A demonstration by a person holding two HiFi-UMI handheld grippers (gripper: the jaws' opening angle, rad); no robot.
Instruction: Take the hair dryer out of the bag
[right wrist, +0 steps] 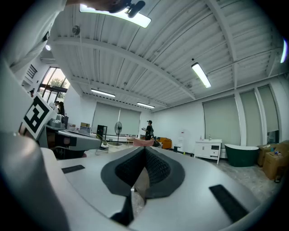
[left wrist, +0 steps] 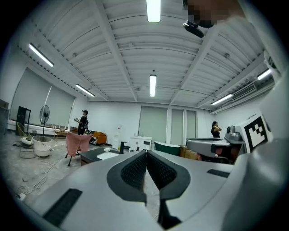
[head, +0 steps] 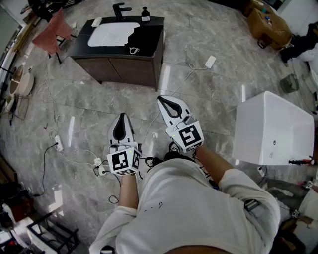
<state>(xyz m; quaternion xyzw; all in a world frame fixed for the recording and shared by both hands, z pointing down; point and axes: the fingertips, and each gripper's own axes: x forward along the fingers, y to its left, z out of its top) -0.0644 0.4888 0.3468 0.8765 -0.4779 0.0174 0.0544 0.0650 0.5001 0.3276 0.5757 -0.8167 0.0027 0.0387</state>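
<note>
Standing mid-floor with both grippers held level out front, so I'd say the step in hand is still finding the bag. The left gripper (head: pixel 121 121) and right gripper (head: pixel 164 101) both have their jaws pressed together with nothing between them. I can't spot the hair dryer or the bag in any view, so no idea where they sit. The vanity (head: pixel 119 69) straight ahead seems the place to check first, though only a bottle (head: pixel 145 14) and a small white thing (head: pixel 133 49) show on top.

To do it well, I'd spread the jaws before reaching. Then pin the bag's mouth with one gripper and pull the dryer by its handle with the other, minding its cord.

Watch the cables (head: pixel 74 151) and power strip (head: pixel 210 61) on the floor. There's also a white box (head: pixel 273 126) just to the right and a pink chair (head: pixel 52 32) left of the vanity.
</note>
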